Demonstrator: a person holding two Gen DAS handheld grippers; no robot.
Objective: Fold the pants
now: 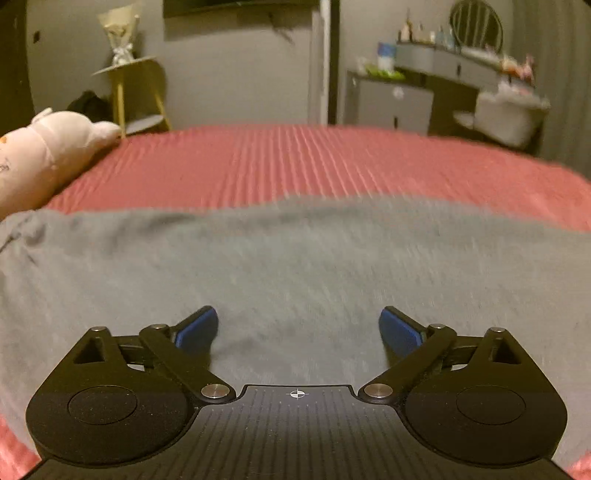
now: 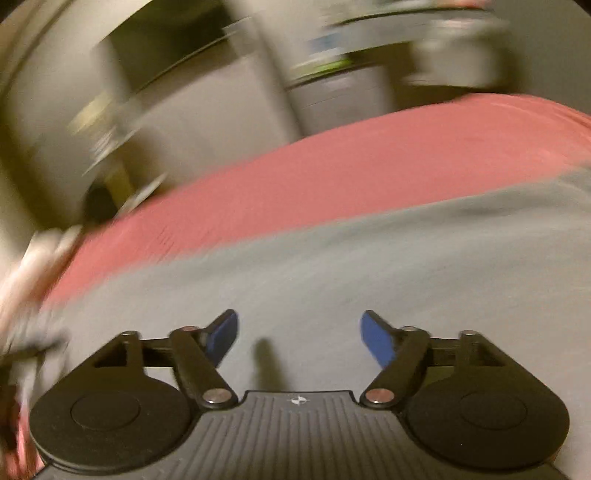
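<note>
Nearest in the left wrist view, the left gripper [image 1: 298,328] stands with its blue-padded fingers [image 1: 197,328] spread wide, nothing between them but the grey cloth below. The gripper tilts down over the grey pants [image 1: 295,266], which lie spread across the near part of the bed and fill the view from edge to edge; whether the pads touch the cloth cannot be told. The pants' far edge runs roughly straight across, with a rumpled fold at the far left.

In the right wrist view, which is heavily blurred, the right gripper [image 2: 299,332] also has its fingers [image 2: 376,338] held wide apart, with no cloth pinched between them. A short dark shadow falls on the pants [image 2: 369,266] just ahead of the gripper body.

Beyond the pants lies the red ribbed bedspread [image 1: 295,166], reaching to the far edge of the bed. At the left, a pale pink plush toy [image 1: 48,147] rests on the bedspread near the pants' far left corner.

Past the bed, a yellow-legged side table [image 1: 136,92] stands against the grey wall with a wrapped bouquet [image 1: 120,40] on top. To the right is a grey cabinet [image 1: 391,99], and beside it a cluttered dressing table [image 1: 461,62] with a round mirror [image 1: 476,26].
</note>
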